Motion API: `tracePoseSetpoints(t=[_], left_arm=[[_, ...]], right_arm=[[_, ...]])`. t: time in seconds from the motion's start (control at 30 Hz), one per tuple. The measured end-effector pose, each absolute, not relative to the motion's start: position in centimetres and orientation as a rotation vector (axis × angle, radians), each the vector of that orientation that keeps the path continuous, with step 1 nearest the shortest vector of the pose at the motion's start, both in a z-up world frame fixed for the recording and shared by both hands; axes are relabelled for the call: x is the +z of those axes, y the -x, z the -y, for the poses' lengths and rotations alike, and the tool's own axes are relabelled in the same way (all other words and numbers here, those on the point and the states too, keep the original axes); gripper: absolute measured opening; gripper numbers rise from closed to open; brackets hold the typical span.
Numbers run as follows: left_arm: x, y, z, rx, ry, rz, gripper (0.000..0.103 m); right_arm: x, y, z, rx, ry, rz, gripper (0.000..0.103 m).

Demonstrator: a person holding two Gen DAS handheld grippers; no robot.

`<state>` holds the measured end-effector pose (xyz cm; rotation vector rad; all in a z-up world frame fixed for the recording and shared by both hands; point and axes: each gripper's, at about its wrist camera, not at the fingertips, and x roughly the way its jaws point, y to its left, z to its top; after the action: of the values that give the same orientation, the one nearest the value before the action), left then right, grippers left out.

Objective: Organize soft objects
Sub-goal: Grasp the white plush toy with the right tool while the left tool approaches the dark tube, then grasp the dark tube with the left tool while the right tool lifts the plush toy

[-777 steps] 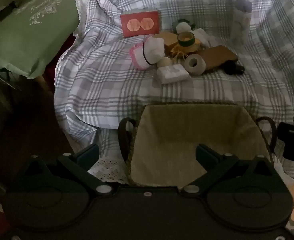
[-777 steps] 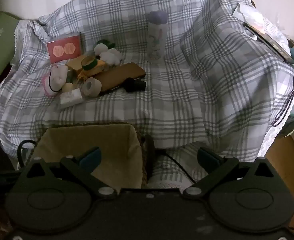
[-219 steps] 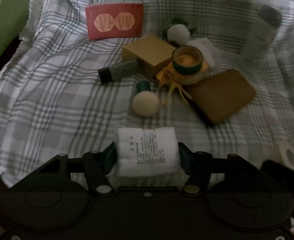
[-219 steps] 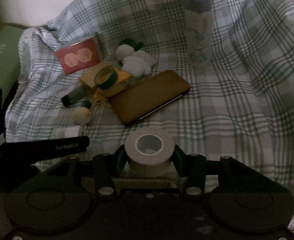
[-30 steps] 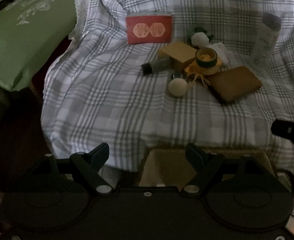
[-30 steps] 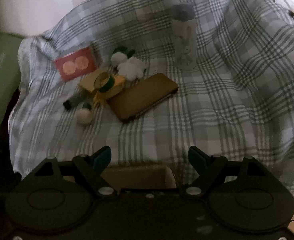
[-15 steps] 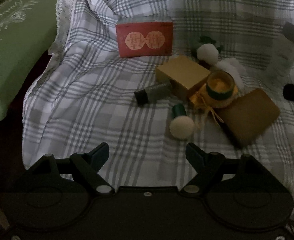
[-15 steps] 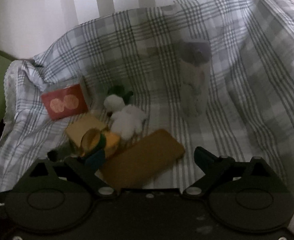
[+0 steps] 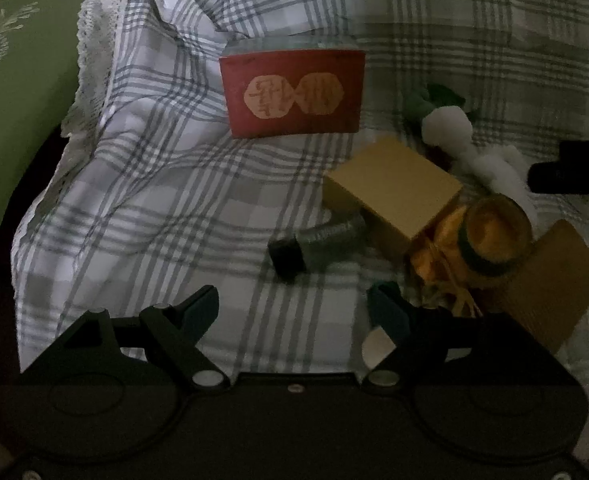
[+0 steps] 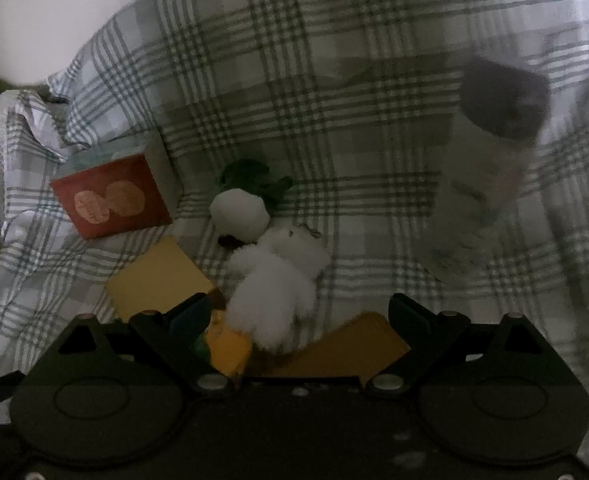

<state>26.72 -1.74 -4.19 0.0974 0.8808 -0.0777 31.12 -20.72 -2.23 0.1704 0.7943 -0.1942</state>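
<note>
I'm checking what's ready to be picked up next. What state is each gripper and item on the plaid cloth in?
left gripper: open, empty
right gripper: open, jaws just widened, fluffy white toy between them, not gripped
fluffy white toy: lying flat
red box: standing on edge
yellow box: lying flat, closed
small dark-capped bottle: on its side
tall tumbler: upright, lid on

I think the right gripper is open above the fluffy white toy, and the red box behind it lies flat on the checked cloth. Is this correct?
Not quite. The red box does not lie flat: it stands upright on its edge, as the left wrist view shows most clearly. The rest holds: the right gripper is open above the fluffy white toy on the checked cloth.
</note>
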Motion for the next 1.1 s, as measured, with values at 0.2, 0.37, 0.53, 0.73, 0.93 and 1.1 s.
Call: tracePoseSetpoints(t=[0.2, 0.37, 0.53, 0.73, 0.93, 1.1], left_arm=[[-4.4, -28.1, 1.6, -0.101, -0.053, -0.887, 0.081], [-4.2, -29.2, 1.1, -0.107, 0.046, -0.902, 0.083], [-4.0, -30.3, 1.1, -0.072, 0.108, -0.905, 0.083], [-4.6, -31.5, 1.4, -0.033, 0.131, -0.923, 0.083], [-6.0, -32.6, 1.0, 0.003, 0.159, -0.984, 0.083], [-7.3, -33.4, 0.8, 0.011, 0.170, -1.027, 0.082]], right_arm=[[-4.5, -34.9, 21.7, -0.178, -0.242, -0.897, 0.089], [-6.4, -36.8, 22.0, -0.191, -0.242, -0.976, 0.074], [-7.7, -37.6, 21.8, -0.186, -0.212, -1.028, 0.056], [-8.2, -37.7, 21.4, -0.185, -0.180, -1.031, 0.050], [-8.3, -37.6, 21.6, -0.183, -0.186, -1.025, 0.048], [-8.4, -37.5, 21.5, -0.182, -0.186, -1.019, 0.044]])
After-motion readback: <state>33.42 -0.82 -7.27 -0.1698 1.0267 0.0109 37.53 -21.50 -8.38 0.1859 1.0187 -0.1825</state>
